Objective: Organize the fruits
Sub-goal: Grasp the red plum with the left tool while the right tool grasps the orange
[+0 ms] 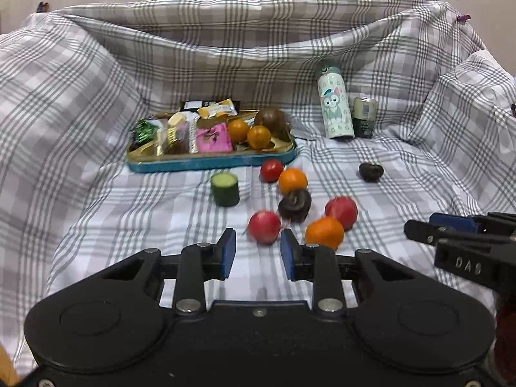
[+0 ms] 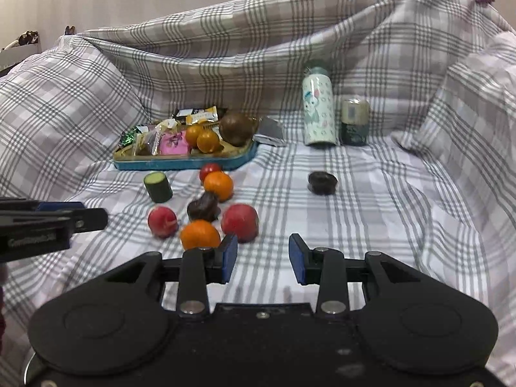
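Loose fruit lies on the checked cloth: two red fruits, two oranges, a small tomato, a cucumber piece and two dark fruits. My left gripper is open, and the near red fruit sits just ahead of the gap between its fingers. My right gripper is open and holds nothing; a red fruit and an orange lie just beyond its left finger. The blue-rimmed tray holds two oranges and a brown fruit.
Wrapped snacks fill the tray's left half. A cat-print bottle and a green can stand behind the fruit at the right. The cloth rises in folds at the back and on both sides. A silver packet lies behind the tray.
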